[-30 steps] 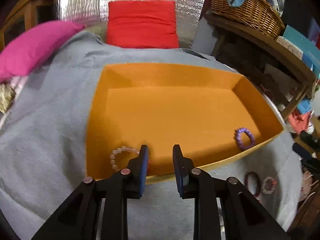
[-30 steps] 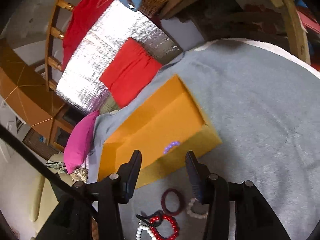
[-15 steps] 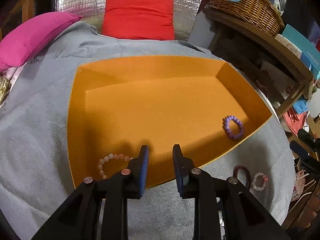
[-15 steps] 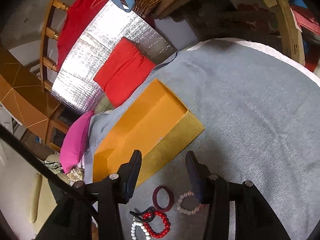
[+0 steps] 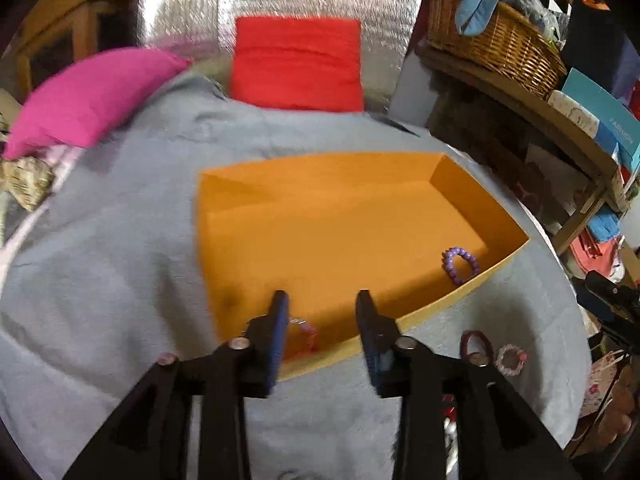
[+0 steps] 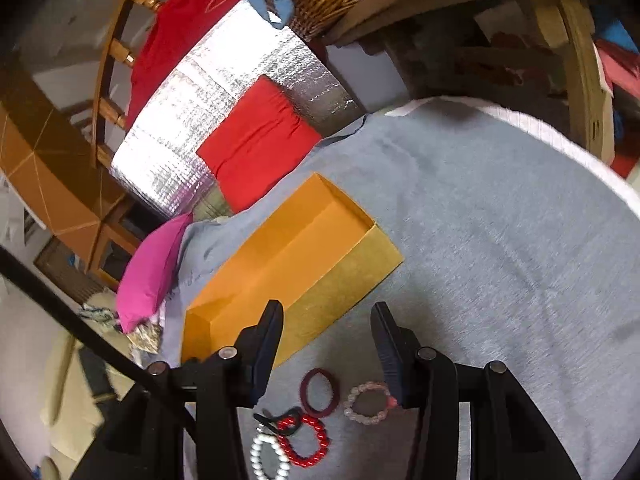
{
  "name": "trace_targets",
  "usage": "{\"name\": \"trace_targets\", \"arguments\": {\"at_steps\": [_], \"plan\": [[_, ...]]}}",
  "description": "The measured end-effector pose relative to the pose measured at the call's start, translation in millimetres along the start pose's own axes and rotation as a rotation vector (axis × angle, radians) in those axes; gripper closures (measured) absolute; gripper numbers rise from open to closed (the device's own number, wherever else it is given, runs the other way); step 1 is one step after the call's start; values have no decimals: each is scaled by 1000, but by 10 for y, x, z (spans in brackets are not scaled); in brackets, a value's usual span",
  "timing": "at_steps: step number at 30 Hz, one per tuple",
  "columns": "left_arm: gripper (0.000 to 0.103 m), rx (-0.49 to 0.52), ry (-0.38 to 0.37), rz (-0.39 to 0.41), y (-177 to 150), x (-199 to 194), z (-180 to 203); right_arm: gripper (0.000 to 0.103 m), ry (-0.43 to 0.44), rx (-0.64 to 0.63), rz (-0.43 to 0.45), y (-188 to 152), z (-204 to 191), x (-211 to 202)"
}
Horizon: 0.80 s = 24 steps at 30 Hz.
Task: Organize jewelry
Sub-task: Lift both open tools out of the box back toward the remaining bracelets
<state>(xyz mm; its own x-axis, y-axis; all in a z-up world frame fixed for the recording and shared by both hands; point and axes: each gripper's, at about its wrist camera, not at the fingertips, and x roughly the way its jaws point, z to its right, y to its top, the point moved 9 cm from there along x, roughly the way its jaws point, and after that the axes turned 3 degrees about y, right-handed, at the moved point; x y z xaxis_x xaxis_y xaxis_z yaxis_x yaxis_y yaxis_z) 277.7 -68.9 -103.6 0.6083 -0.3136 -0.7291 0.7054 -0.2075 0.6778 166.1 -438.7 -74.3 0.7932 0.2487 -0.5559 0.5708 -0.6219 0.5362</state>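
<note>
An open orange box (image 5: 344, 216) lies on the grey cloth; it also shows in the right wrist view (image 6: 288, 264). A purple bead bracelet (image 5: 460, 265) lies in its near right corner. A pale pink bead bracelet (image 5: 302, 334) lies by the near wall, partly hidden behind my left fingers. My left gripper (image 5: 322, 300) is open and empty above the near wall. My right gripper (image 6: 328, 312) is open and empty above loose jewelry outside the box: a dark red band (image 6: 320, 392), a pink bead bracelet (image 6: 368, 402), a red bead bracelet (image 6: 308, 440) and a white bead bracelet (image 6: 270, 458).
A red cushion (image 5: 296, 64) and a pink cushion (image 5: 88, 96) lie at the back of the cloth before a silver foil panel (image 6: 208, 120). A wicker basket (image 5: 496, 40) stands on a wooden shelf at the right. The cloth's right edge drops off near the shelf.
The left gripper has pulled back and opened wider; the box looks smaller and the pale bracelet sits between its fingers. The right gripper has drawn back and down toward the loose jewelry.
</note>
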Motion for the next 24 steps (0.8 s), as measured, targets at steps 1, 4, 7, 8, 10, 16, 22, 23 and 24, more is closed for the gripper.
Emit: {"name": "trace_targets", "arguments": {"at_steps": [1,4,7,8,10,16,22,23,24], "plan": [[61,1,13,12,-40,-91,-55,54,4,1,-10,-18,16,-6],[61,-8,34,20,-204,-313,-187,54,11,13,-49,-109,69,-18],[59,-48,27,24,-447,-500,-280,54,20,7,-77,-200,24,-18],[56,-59,31,19,-529,-524,-305,54,27,-4,-89,-236,-11,-12],[52,-89,39,-8,-761,-561,-365,54,49,-31,-126,-339,-120,9],[51,-186,24,-25,-785,-350,-601,54,53,-60,-153,-399,-245,133],[51,-238,61,19,-486,-89,-703,45,1,125,92,343,278,153],[51,-247,71,11,-485,-57,-718,42,10,144,111,421,330,190],[51,-260,61,7,-476,-15,-709,42,35,171,119,497,373,288]]}}
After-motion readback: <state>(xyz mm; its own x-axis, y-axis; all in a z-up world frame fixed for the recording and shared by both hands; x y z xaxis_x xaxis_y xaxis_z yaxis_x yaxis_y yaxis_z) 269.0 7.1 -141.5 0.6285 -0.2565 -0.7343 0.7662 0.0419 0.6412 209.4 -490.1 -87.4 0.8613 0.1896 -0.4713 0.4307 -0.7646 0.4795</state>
